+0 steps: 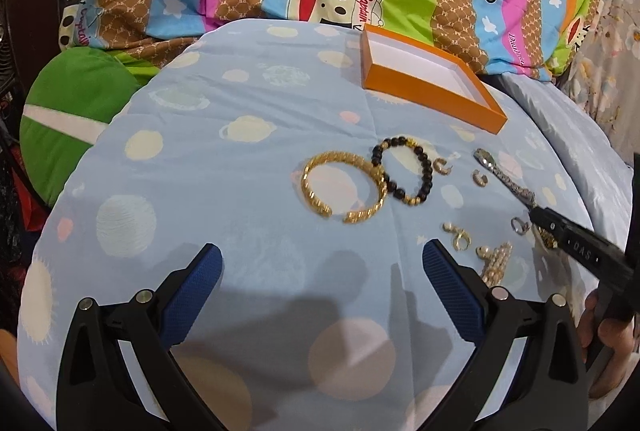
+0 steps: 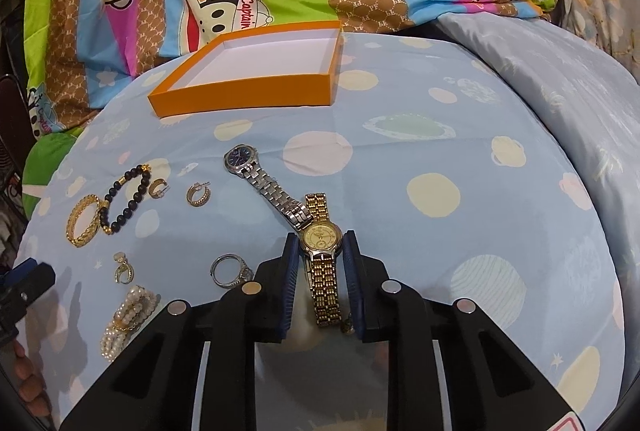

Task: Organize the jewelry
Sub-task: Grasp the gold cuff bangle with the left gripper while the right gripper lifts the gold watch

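First piece gripped; orange box (image 2: 244,99) empty.
Right gripper (image 2: 320,251) fingers pinch gold watch (image 2: 322,237); left gripper (image 1: 322,263) fingers spread, idle; all other jewelry remains on bed.

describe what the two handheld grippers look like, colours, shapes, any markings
Both the left gripper and the right gripper are matte black plastic, each with two angular, wedge-shaped jaws faced with textured blue pads. Round silver discs sit on top of each jaw arm. The side of the right gripper carries small pale lettering, seen from the left wrist view.
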Demonstrator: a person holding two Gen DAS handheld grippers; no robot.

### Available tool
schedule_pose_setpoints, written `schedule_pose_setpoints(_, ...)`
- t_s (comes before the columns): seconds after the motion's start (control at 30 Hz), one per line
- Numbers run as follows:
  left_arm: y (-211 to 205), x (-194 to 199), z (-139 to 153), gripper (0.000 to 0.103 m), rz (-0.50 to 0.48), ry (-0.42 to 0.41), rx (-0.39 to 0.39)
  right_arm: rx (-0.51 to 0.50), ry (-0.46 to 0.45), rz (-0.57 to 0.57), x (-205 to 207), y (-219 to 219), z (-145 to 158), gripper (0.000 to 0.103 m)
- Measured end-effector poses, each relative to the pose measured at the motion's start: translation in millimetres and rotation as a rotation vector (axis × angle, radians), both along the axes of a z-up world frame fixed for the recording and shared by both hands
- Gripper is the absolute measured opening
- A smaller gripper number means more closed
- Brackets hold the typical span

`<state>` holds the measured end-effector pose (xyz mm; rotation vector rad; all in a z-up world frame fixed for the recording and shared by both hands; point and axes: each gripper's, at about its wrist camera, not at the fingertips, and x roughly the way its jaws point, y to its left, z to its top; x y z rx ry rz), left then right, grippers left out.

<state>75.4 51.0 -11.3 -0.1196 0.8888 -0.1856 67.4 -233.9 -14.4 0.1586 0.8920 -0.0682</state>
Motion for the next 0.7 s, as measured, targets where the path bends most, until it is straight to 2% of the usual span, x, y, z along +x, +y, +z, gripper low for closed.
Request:
schedule_pose_setpoints(0.03,-2,4,1,0.098,-0.006,-0.007,0.01,0.006,-0.002,-0.001,-1,-1,0,0.021)
schedule_pose_setpoints(0.13,-19,25,-3,0.098,-0.038,-0.024,0.129,0.017,-0.004,-0.001,-1,-3,0,0.021)
schedule_pose_setpoints(0.17,-22,30,-6,0.098,-0.043,-0.013,0.144,0.02,-0.004,0.0,-1,-4,1,0.021)
schedule_pose_setpoints(0.3,-25,45,-18,0.096,-0.057,0.035,0.15,0.028,-0.005,0.0,-1,-5,0,0.021)
schedule_pose_setpoints(0.47,-27,48,-18,0.088,-0.059,0.021,0.151,0.022,-0.004,0.002,0,-5,0,0.021)
schedule_pose_setpoints(0.7,-29,44,-13,0.059,-0.096,-0.005,0.118,0.019,-0.016,-0.004,-3,-5,3,0.021)
